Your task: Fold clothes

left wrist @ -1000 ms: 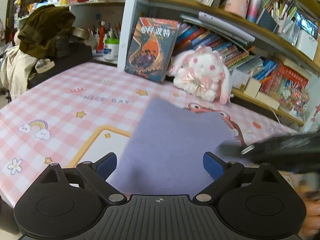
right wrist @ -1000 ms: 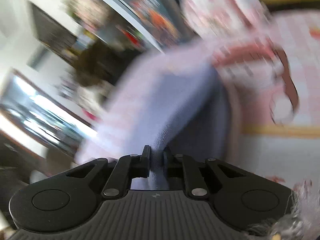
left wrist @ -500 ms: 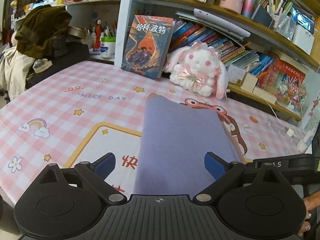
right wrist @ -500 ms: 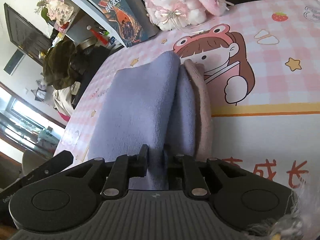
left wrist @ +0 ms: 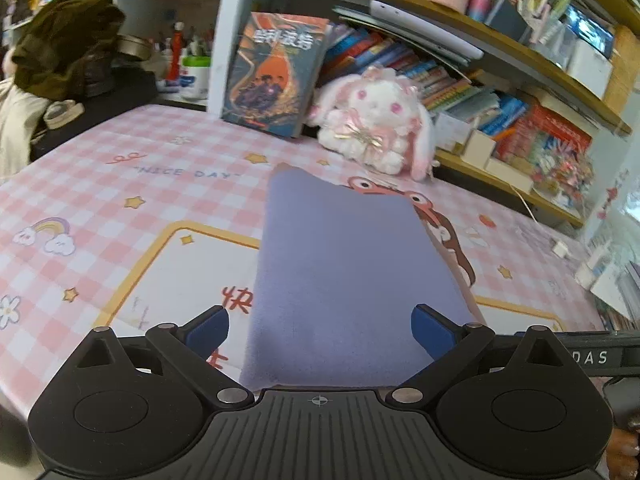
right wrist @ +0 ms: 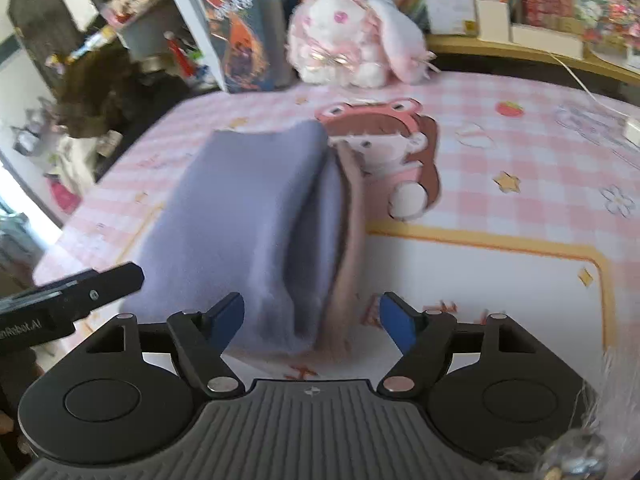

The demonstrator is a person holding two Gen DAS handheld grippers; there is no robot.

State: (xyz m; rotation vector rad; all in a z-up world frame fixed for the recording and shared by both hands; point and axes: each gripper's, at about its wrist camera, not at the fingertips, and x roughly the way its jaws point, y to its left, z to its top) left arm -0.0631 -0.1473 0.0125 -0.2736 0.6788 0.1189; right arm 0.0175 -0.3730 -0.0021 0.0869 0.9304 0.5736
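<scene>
Nearest in the left wrist view, the left gripper (left wrist: pixel 320 330) is ribbed black plastic with blue pads; its jaws stand wide apart, the near end of the folded cloth (left wrist: pixel 340 280) below and between them, and no pad presses on it. In the right wrist view the right gripper (right wrist: pixel 312 318) has just been opening its jaws; they now stand apart on either side of the cloth's near end, clear of the fabric.

The cloth (right wrist: pixel 248 216) is a soft, fleecy lavender piece folded into a long rectangle lying flat on the worktop (left wrist: pixel 80 208). From the right its layers show as rounded folds stacked side by side, with a dusty pink layer along the right edge. Its far corners are slightly ragged.

The worktop is covered by a smooth pink-and-white checked mat printed with stars, a rainbow, a cartoon girl in a frog hat and a yellow-bordered white panel.

Farther back a fluffy white-and-pink plush rabbit (left wrist: pixel 376 120) sits beside an upright book (left wrist: pixel 272 72) with a dark glossy cover. Behind them, wooden shelves (left wrist: pixel 500 40) hold tightly packed books and boxes.
</scene>
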